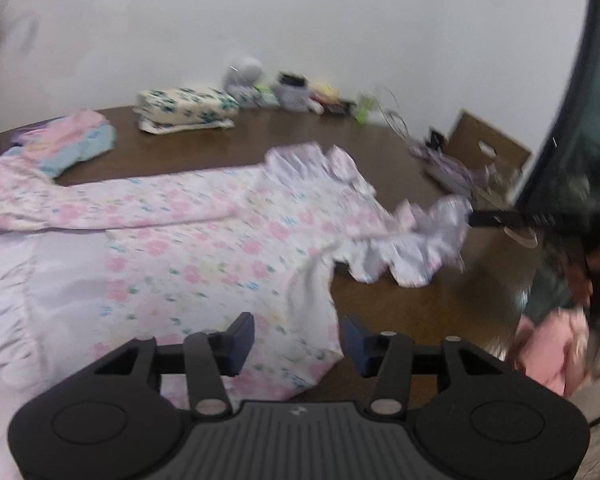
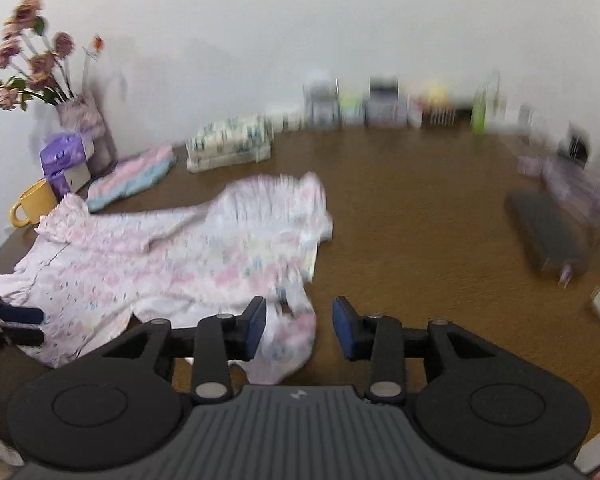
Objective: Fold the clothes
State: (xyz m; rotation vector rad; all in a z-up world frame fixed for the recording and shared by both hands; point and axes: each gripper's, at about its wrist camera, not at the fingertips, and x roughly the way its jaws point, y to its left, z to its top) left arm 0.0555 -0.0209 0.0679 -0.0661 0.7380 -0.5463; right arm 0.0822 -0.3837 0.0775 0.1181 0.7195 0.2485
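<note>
A pink floral garment with white ruffles lies spread on the brown table. My left gripper hovers open over its near edge, with cloth under the gap between the fingers. In the left wrist view my right gripper reaches in from the right, its tips at the ruffled sleeve. The right wrist view shows the garment blurred, and a sleeve end lies between the wide-apart fingers of my right gripper. My left gripper shows at the garment's left edge.
Folded pink and blue clothes and a floral bundle sit at the back. A yellow mug, purple tissue packs and a flower vase stand far left. A dark case lies right. Small clutter lines the wall.
</note>
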